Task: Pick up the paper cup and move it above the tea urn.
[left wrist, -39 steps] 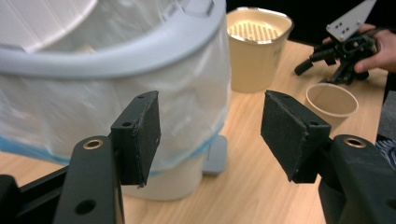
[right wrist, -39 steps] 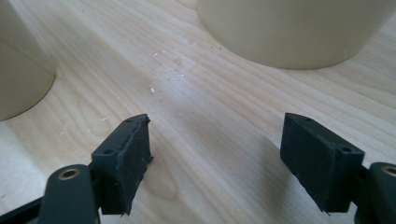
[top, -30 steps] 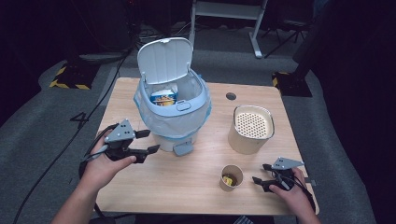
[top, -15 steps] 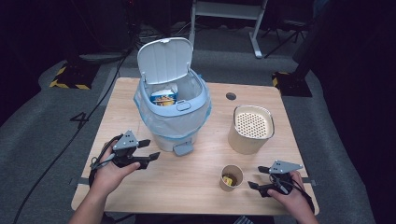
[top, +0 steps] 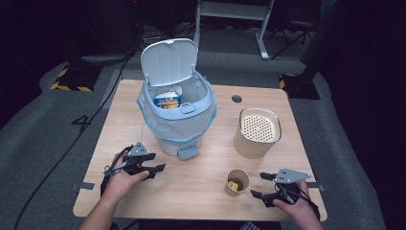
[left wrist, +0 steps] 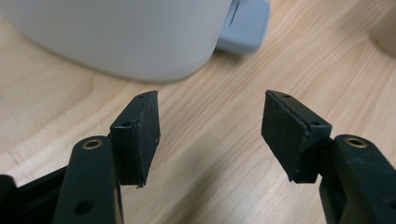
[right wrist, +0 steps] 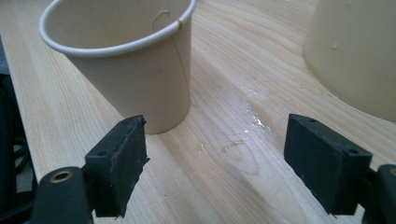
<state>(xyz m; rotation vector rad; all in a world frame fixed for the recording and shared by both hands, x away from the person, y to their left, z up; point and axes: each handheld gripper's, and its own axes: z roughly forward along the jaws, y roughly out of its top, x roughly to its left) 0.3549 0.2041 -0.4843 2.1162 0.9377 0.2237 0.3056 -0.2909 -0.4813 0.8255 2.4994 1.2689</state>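
Nearest to us, at the front edge of the tabletop (top: 201, 201), we hold the right gripper (top: 262, 185) low over the wood. Its jaws have just been opening and now stand apart with nothing between them. In the right gripper view, the paper cup (right wrist: 126, 65) stands just ahead of the left jaw, not touched, and a small wet patch (right wrist: 243, 135) lies on the wood between the jaws. From above, the paper cup (top: 237, 182) sits just left of this gripper, upright, with something yellow inside.

On the left side we hold the left gripper (top: 160, 163), its jaws wide and empty, pointing toward the base of the pedal bin (top: 178, 120). The left gripper view shows the bin's white base (left wrist: 121, 37) and its blue-grey pedal (left wrist: 245, 25) just beyond the jaws.

Farther back on the right stands a cream canister (top: 257, 132) with a perforated top. The bin's lid (top: 168, 62) stands raised, and a plastic liner (top: 158, 120) is folded over its rim.
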